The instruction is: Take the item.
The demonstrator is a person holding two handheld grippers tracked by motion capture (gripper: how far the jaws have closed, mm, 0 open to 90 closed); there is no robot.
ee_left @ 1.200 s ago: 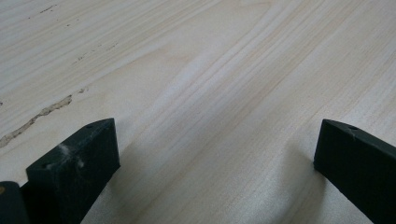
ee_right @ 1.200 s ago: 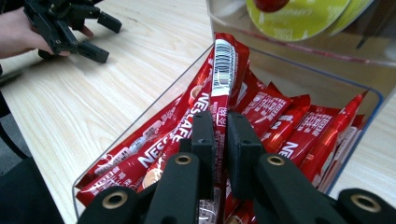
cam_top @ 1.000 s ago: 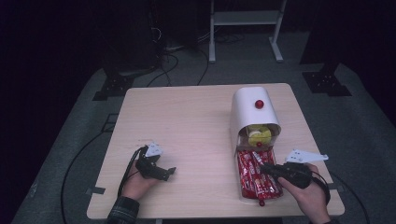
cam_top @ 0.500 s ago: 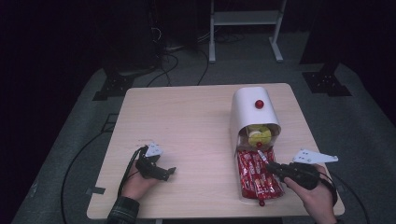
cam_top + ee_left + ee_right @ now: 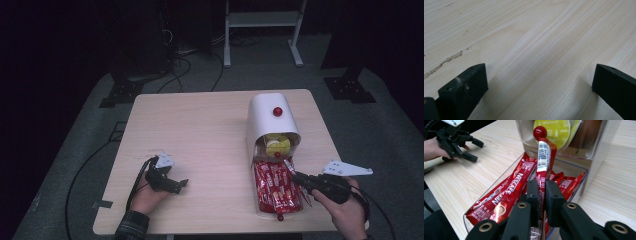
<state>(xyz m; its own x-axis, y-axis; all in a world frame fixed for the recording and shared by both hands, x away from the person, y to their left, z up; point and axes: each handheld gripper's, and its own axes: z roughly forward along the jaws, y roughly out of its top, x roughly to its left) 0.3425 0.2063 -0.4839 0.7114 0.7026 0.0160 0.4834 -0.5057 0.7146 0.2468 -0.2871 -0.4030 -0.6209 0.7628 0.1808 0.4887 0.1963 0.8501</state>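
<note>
While the right claw (image 5: pixel 542 195) pinches one red coffee stick (image 5: pixel 543 157) between its black pads, lifting its far end up toward the red knob (image 5: pixel 540 131) of the dispenser, the rest of the sticks lie in the clear tray (image 5: pixel 486 195) below it. Compared with a second ago, the right hand (image 5: pixel 345 212) has drawn back a little toward the near edge of the desk (image 5: pixel 200 130), and the stick has come with it, so I'd judge the pick is made and the sachet is being pulled clear of the pile; where it goes next I can't say from here. Farther out, across the desk, the left claw (image 5: pixel 172 184) rests on the bare wood with its jaws standing wide apart and nothing between them, in the same spot as before. Counting up: two claws, one stick gripped, a heap of red sticks (image 5: pixel 275 187) in the tray that I can't count exactly because they overlap, perhaps eight or so. One white dispenser (image 5: pixel 270 120) stands behind the tray, with one red knob on its curved top (image 5: pixel 277 111), another on its front and a third on the tray's near end (image 5: pixel 280 217), and yellow capsules (image 5: pixel 277 144) showing in its opening, at least two.
</note>
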